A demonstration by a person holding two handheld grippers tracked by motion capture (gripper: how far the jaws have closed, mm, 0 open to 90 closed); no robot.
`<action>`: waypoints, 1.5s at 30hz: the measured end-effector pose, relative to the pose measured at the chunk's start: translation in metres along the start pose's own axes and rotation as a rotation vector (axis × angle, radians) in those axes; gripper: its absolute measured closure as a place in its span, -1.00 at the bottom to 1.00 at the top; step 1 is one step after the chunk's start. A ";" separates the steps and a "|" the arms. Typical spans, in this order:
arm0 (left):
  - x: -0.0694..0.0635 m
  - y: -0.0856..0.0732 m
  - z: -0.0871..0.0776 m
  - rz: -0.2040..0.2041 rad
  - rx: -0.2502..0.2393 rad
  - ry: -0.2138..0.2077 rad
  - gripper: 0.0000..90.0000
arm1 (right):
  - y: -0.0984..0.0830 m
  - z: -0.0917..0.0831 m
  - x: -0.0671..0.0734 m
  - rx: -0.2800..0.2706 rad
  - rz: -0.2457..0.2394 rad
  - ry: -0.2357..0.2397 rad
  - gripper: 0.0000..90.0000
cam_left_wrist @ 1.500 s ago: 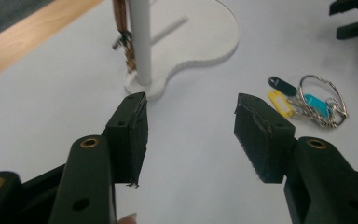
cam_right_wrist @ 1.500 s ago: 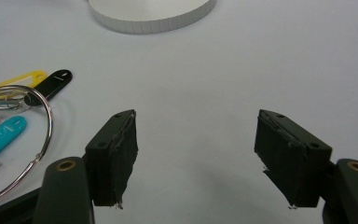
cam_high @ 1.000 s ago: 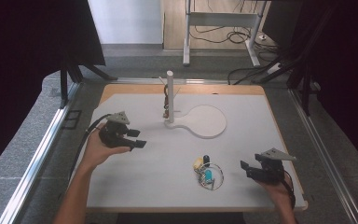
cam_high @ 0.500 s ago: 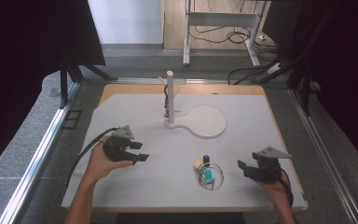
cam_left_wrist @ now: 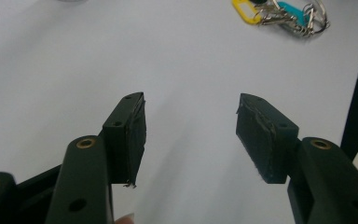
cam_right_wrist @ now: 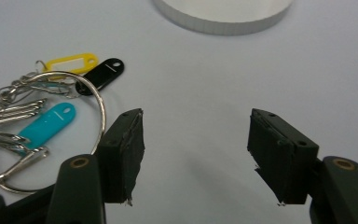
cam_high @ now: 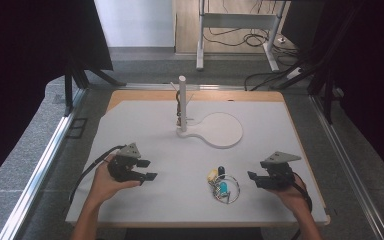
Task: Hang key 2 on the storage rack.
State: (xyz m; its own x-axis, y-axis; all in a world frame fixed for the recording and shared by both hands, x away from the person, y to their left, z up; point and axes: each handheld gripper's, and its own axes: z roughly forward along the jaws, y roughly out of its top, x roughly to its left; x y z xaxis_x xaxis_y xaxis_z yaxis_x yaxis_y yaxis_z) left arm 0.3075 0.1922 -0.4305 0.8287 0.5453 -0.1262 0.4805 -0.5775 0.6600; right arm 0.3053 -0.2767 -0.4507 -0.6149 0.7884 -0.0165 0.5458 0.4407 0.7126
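Even, bright light on the white table top [cam_high: 145, 125]; dark surround.
Soft shadows under jaws in both gripper views, jaw bases slightly defocused, no glare, high view sharp.

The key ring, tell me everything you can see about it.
The key ring is a large thin metal loop lying flat on the white table. Three plastic tags hang from it by small metal clips: yellow, black and teal. It lies between the two grippers, nearer the right gripper, whose open jaws stand beside it without touching. Nothing else touches it.
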 end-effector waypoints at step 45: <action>-0.006 -0.001 0.006 0.030 0.009 -0.040 -0.05 | 0.071 0.079 0.051 0.575 -0.407 0.263 0.86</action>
State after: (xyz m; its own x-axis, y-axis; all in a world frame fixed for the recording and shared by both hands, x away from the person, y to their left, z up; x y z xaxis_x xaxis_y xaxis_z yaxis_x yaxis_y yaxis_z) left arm 0.3035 0.1862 -0.4349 0.8536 0.5029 -0.1361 0.4577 -0.5990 0.6570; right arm 0.3577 -0.1714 -0.4564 -0.9081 0.4183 0.0191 0.4129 0.8871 0.2062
